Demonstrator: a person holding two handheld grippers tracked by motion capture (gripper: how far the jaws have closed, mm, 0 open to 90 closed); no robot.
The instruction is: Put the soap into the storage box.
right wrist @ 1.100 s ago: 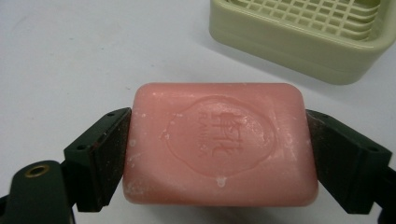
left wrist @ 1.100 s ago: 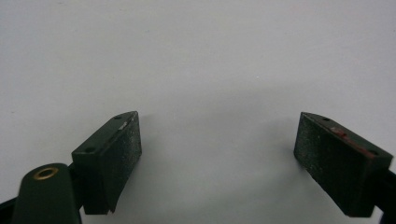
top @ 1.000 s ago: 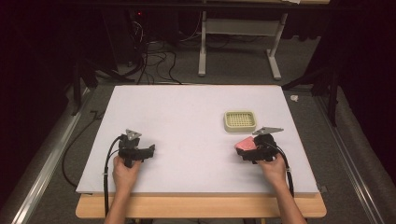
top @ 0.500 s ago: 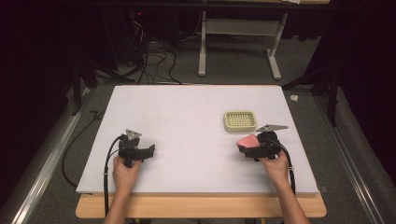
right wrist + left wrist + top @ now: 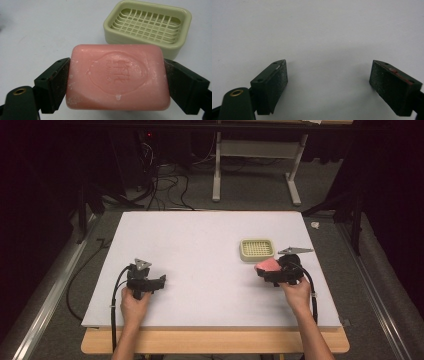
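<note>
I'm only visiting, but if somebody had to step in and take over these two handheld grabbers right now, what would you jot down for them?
Right gripper: jaws shut on the pink soap bar, held at its two short ends.
Left gripper: jaws open, nothing between them, over the bare white table.
Green soap dish: has nothing in it, just beyond the soap.
Done: soap gripped.
Left, probably: set the soap in the dish and let go.

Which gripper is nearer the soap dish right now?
The right gripper. Shut on the pink soap, it sits just in front of the green soap dish. The left gripper is open, far across the table.
</note>
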